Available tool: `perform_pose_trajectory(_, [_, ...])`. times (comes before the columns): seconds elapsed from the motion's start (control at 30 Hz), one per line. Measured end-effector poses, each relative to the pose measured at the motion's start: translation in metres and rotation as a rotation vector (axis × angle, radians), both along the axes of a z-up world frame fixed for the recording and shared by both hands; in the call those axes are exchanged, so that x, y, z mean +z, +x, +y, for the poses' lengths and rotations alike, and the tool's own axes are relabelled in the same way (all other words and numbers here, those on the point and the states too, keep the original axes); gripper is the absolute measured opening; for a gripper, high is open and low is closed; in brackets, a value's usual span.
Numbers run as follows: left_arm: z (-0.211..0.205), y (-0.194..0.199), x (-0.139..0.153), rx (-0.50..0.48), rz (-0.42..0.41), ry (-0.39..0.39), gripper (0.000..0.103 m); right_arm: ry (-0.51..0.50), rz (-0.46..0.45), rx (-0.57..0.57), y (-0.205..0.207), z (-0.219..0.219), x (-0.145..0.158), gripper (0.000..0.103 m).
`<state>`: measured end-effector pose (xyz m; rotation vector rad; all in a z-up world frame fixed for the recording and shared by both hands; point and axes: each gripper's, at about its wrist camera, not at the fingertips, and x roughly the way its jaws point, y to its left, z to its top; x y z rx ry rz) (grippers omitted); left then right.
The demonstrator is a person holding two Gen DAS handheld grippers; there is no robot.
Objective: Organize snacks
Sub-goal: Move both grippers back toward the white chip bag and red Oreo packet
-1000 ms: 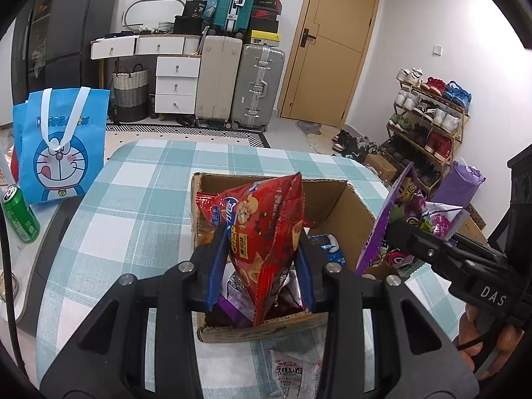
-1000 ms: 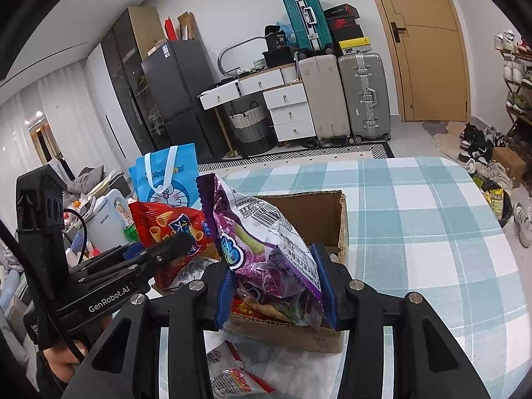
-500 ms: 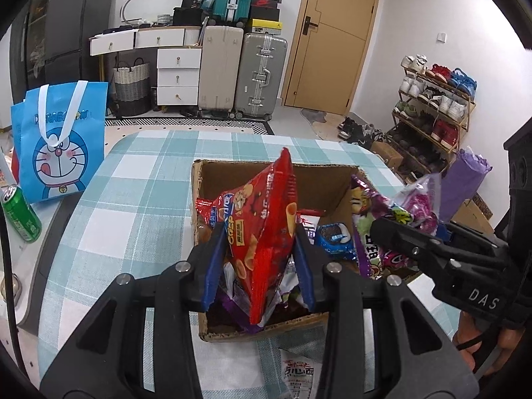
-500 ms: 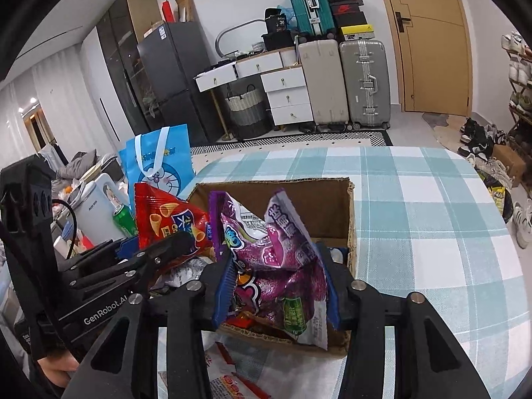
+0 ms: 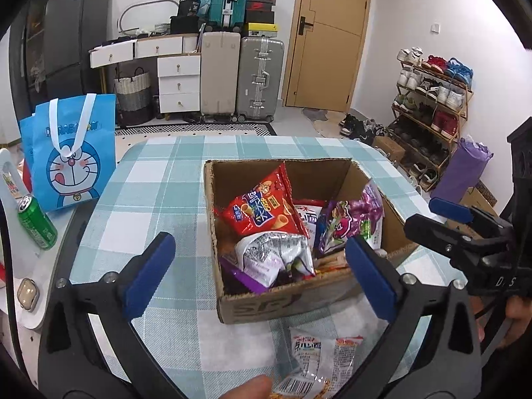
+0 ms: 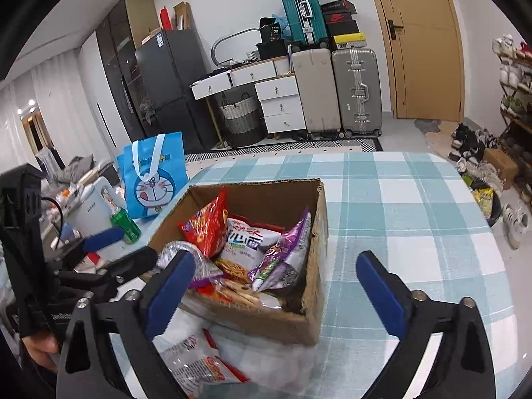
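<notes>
An open cardboard box (image 5: 289, 302) (image 6: 266, 326) stands on the checked tablecloth, holding several snack bags. A red snack bag (image 5: 262, 209) (image 6: 204, 229) leans in its left half. A purple bag (image 5: 349, 222) (image 6: 282, 259) rests against its right wall, and a silver bag (image 5: 272, 256) lies at the front. My left gripper (image 5: 257, 249) hovers at the box's near side, jaws opening wide, nothing between them. My right gripper (image 6: 276, 262) hovers likewise, jaws opening and empty. Loose packets (image 5: 316, 359) (image 6: 196, 362) lie on the cloth in front of the box.
A blue cartoon tote bag (image 5: 73, 159), a green can (image 5: 36, 222) and a white kettle (image 6: 89, 212) stand left of the table (image 5: 159, 179). A shoe rack (image 5: 432, 106) is on the right, with suitcases and drawers behind. A thumb (image 5: 252, 389) shows at the bottom.
Both grippers went from shut to wide open. The red bag left my left gripper and the purple bag left my right one; both now lie in the box.
</notes>
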<state>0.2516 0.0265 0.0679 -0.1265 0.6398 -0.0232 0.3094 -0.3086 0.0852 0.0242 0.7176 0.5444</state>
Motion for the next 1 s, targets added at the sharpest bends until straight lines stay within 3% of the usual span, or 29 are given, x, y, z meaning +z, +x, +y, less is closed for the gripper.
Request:
perform_pose_trajectory(0.23, [0.004, -0.031, -0.003, -0.008, 0.01, 0.009, 0.102, -0.065, -0.004, 0.032, -0.021, -0.001, -0.004, 0.102])
perform_pose_trajectory(0.63, [0.011, -0.078, -0.022, 0.002, 0.033, 0.007, 0.102, 0.002, 0.025, 0.097, -0.064, -0.016, -0.011, 0.102])
perform_pose_trajectory(1.0, [-0.011, -0.104, -0.029, -0.01, 0.047, 0.06, 0.102, 0.003, 0.033, 0.125, -0.093, -0.034, -0.016, 0.102])
